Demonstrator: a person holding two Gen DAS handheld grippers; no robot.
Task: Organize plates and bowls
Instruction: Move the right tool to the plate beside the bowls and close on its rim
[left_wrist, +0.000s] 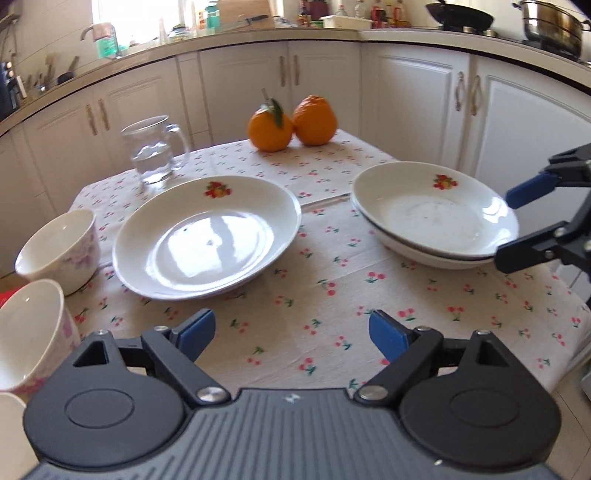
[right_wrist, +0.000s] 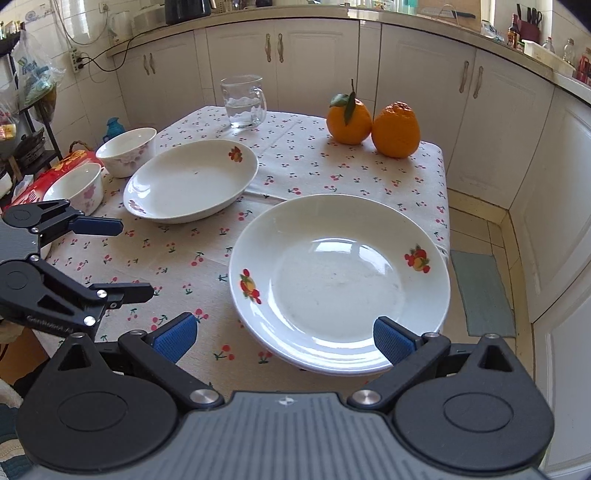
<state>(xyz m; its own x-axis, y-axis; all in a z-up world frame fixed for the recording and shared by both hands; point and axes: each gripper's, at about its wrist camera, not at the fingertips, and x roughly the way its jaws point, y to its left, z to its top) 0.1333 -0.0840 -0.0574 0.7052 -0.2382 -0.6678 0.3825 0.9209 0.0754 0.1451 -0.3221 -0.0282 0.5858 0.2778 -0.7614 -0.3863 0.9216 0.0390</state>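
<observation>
A white fruit-print plate (left_wrist: 207, 236) (right_wrist: 192, 181) lies alone on the cherry-print tablecloth (left_wrist: 295, 288). To its right sits a stack of two matching plates (left_wrist: 432, 218) (right_wrist: 340, 280). Two white bowls with pink flowers (left_wrist: 59, 247) (left_wrist: 29, 332) stand at the table's left edge, also seen from the right wrist (right_wrist: 127, 149) (right_wrist: 75, 188). My left gripper (left_wrist: 293, 332) (right_wrist: 125, 258) hovers open over bare cloth in front of the single plate. My right gripper (right_wrist: 286, 339) (left_wrist: 517, 225) is open at the near rim of the stack, its pads not pressing on it.
A glass mug of water (left_wrist: 155, 155) (right_wrist: 243, 101) and two oranges (left_wrist: 291, 125) (right_wrist: 373, 123) stand at the table's far side. A red box (right_wrist: 55, 173) lies beside the bowls. White kitchen cabinets (left_wrist: 406, 103) surround the table; tiled floor (right_wrist: 480, 236) lies to the right.
</observation>
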